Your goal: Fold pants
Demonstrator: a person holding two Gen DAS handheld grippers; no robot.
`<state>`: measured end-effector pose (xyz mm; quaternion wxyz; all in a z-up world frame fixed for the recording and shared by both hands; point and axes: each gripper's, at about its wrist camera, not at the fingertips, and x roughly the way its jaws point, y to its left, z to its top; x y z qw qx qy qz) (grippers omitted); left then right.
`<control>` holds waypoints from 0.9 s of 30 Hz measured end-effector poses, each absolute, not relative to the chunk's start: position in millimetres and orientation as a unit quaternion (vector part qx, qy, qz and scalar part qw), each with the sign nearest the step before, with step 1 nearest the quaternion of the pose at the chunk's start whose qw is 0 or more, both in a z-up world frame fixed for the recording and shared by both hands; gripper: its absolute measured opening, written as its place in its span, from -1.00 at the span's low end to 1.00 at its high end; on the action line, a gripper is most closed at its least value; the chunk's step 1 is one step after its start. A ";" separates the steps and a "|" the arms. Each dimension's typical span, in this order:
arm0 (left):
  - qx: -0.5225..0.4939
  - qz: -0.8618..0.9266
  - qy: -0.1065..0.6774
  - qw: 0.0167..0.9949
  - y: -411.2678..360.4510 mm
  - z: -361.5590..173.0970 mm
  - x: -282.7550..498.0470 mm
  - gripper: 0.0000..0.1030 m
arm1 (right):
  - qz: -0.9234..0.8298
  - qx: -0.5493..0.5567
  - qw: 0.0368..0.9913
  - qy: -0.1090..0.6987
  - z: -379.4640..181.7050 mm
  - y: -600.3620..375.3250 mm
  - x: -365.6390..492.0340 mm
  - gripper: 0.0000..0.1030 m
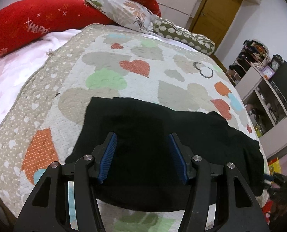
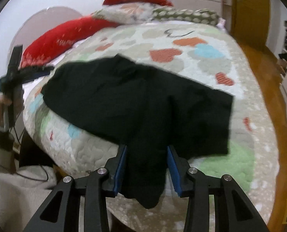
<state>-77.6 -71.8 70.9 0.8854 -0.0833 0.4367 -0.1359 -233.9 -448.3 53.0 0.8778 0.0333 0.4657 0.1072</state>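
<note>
Soft, even indoor light leaves the quilt [image 1: 135,65] bright with hardly any shadow. The left wrist view is sharp; the right wrist view is smeared by motion blur. The black pants [image 2: 135,100] show no detail. Fisheye curvature darkens every corner.

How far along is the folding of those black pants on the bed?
Early on, by the look of it. The black pants lie spread and rumpled on the heart-print quilt, with no tidy fold visible. The right gripper has a bunch of the fabric between its blue pads; the left gripper hovers open above the cloth. Smoothing and the actual folds seem left to do.
</note>
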 end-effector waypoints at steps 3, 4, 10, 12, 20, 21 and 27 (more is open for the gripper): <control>-0.078 -0.143 0.439 0.884 -76.8 69.7 -78.8 0.08 | 0.090 0.078 0.894 0.431 68.0 -472.8 -232.6 -0.14; -0.079 -0.144 0.440 0.883 -77.5 69.4 -78.8 0.07 | 0.080 0.079 0.898 0.425 69.8 -478.0 -230.8 -0.13; -0.087 -0.147 0.447 0.878 -80.0 67.5 -78.5 0.08 | 0.084 0.084 0.887 0.446 37.6 -478.5 -194.5 -0.49; -0.082 -0.147 0.447 0.879 -81.8 68.2 -79.3 0.08 | 0.070 0.060 0.884 0.459 26.0 -471.3 -188.5 -0.77; -0.097 -0.141 0.445 0.879 -75.0 67.2 -74.9 0.07 | -0.024 -0.059 0.916 0.396 99.1 -491.9 -177.6 -0.86; -0.098 -0.141 0.447 0.878 -75.3 65.1 -74.8 0.08 | -0.029 -0.060 0.915 0.397 97.0 -496.3 -172.1 -0.86; -0.083 -0.131 0.455 0.877 -71.6 57.8 -76.1 0.08 | -0.086 0.002 0.902 0.423 72.8 -539.3 -167.7 -0.74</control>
